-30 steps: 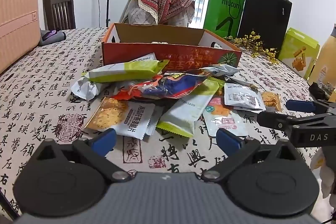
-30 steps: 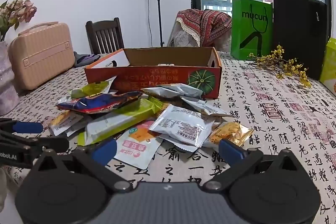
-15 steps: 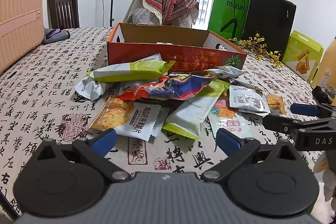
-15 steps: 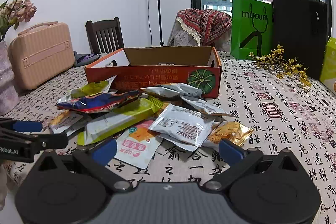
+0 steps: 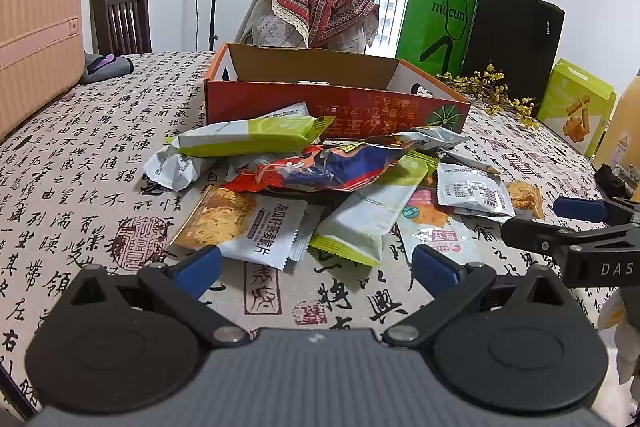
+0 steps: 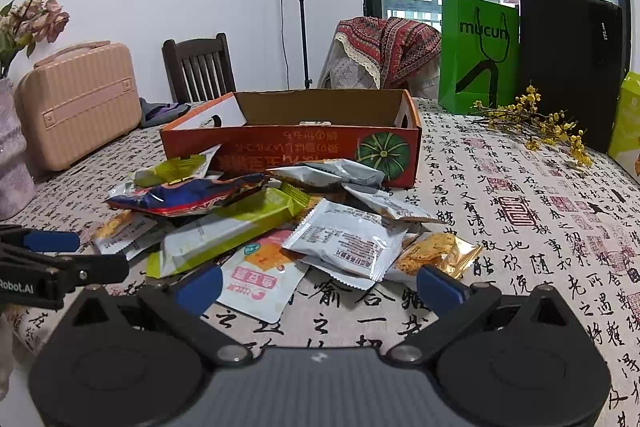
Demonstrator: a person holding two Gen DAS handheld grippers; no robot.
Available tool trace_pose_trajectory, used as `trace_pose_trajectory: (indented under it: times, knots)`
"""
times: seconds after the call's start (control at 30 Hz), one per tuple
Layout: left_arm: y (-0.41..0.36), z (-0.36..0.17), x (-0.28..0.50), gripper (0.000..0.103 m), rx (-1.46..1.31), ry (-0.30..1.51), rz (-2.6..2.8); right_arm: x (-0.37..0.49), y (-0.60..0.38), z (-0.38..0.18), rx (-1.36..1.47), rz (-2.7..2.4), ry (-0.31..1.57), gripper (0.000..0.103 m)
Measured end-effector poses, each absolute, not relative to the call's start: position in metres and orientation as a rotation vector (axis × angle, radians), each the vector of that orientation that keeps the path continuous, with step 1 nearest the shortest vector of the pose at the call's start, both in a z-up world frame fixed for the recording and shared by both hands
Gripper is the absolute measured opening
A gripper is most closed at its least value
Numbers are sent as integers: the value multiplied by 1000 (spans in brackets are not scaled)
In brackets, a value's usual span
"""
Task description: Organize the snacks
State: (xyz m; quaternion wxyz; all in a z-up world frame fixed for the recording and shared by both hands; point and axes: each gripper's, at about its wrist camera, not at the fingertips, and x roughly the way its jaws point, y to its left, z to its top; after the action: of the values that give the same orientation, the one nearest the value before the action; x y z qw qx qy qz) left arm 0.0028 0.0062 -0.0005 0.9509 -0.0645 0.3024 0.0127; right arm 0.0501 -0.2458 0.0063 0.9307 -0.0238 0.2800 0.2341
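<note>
A pile of snack packets point(image 5: 320, 187) lies on the table in front of an open orange cardboard box point(image 5: 332, 103). The pile also shows in the right wrist view point(image 6: 280, 223), with the box point(image 6: 296, 143) behind it. My left gripper point(image 5: 316, 267) is open and empty, just short of a cracker packet point(image 5: 244, 223) and a green-white packet point(image 5: 360, 219). My right gripper point(image 6: 320, 285) is open and empty, near a pink-white pouch point(image 6: 260, 275) and a white packet point(image 6: 348, 239). Each gripper shows at the edge of the other's view.
A pink suitcase point(image 6: 76, 99) and a vase of dried roses point(image 6: 12, 147) stand at the left. A green bag point(image 6: 476, 55), a black bag point(image 6: 568, 63), yellow flowers point(image 6: 536, 127) and a green snack box point(image 5: 572, 107) stand at the right. Chairs are behind the table.
The left gripper has moved a little closer to the pile. The right gripper has barely moved. Both stay open.
</note>
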Motion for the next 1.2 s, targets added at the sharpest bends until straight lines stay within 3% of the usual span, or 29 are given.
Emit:
trace_pose_trajectory:
  times: [1.2]
  knots:
    - [7, 10, 10, 103, -110, 615, 24, 58, -245, 10, -34, 485, 584, 103]
